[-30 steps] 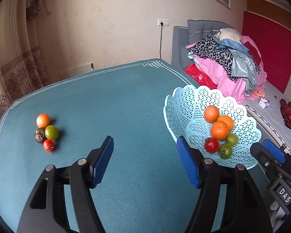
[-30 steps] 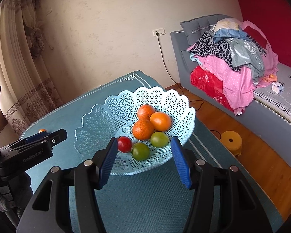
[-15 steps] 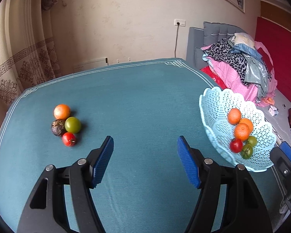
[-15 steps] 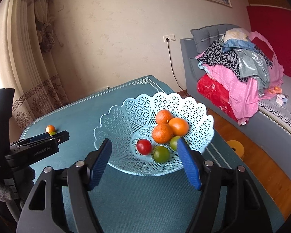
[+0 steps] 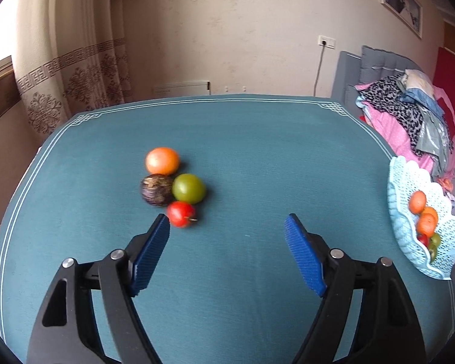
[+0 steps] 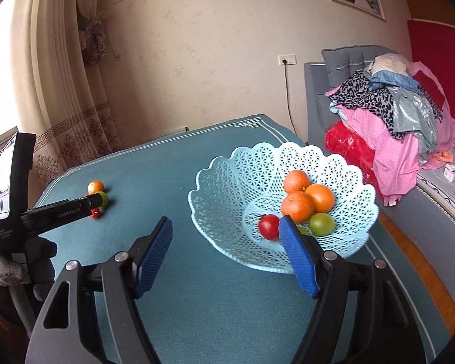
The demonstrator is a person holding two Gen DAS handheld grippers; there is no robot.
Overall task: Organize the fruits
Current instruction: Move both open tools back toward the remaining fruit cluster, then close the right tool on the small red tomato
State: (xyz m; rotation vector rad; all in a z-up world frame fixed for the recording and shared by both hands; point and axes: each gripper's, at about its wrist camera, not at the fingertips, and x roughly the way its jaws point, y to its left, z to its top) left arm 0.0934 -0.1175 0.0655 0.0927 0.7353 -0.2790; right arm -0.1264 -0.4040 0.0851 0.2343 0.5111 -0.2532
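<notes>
Teal cloth worktop (image 5: 257, 157) carries four loose fruits left of centre, nearest a small red round fruit (image 5: 181, 214), awaiting the pale-blue lattice plastic basket (image 6: 227, 200) at right. Left hand-held gripper (image 5: 227, 230) is spreading, empty, to straddle that fruit; right hand-held gripper (image 6: 226, 233), likewise opening and empty, waits before the basket.

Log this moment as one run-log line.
left gripper: opening, empty, near loose fruit | right gripper: opening, empty, by basket | basket: part filled

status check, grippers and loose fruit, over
Left gripper and right gripper both opening, nothing between jaws. Four loose fruits clustered on table, basket part filled. Path clear.
</notes>
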